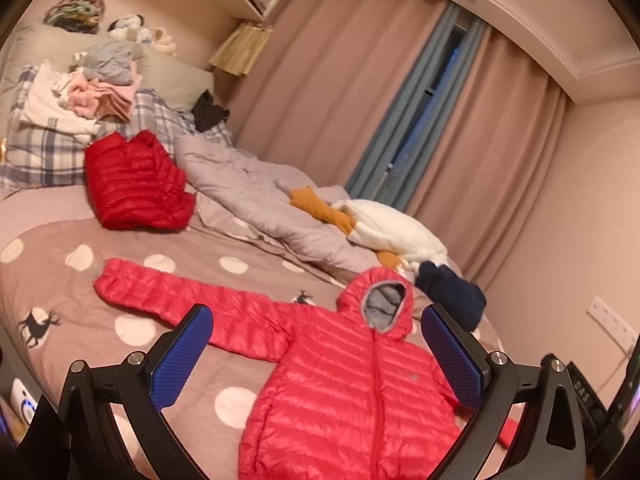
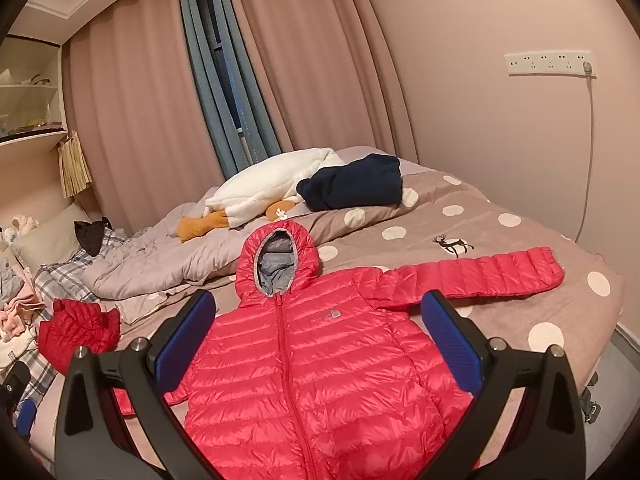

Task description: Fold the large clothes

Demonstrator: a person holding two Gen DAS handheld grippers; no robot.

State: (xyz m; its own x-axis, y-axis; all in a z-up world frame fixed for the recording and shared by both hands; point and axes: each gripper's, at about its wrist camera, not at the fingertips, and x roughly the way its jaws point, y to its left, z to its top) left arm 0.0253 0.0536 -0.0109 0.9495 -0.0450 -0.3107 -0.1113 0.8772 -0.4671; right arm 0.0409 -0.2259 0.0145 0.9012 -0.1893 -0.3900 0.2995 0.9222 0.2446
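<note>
On the bed (image 2: 500, 280), red jacket (image 2: 320, 360) front-up, hood pointing away, left gripper (image 1: 316, 352) and right gripper (image 2: 318, 344) wide, empty.

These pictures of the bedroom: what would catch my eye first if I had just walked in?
Most striking is the bright pink-red hooded puffer jacket, spread flat and zipped on the polka-dot bedspread with its sleeves out to the sides. Just in front of the cameras are the left gripper and the right gripper, both open above it. Further back lie a darker red jacket, bundled near the pillows, and a white plush goose by the curtains.
</note>
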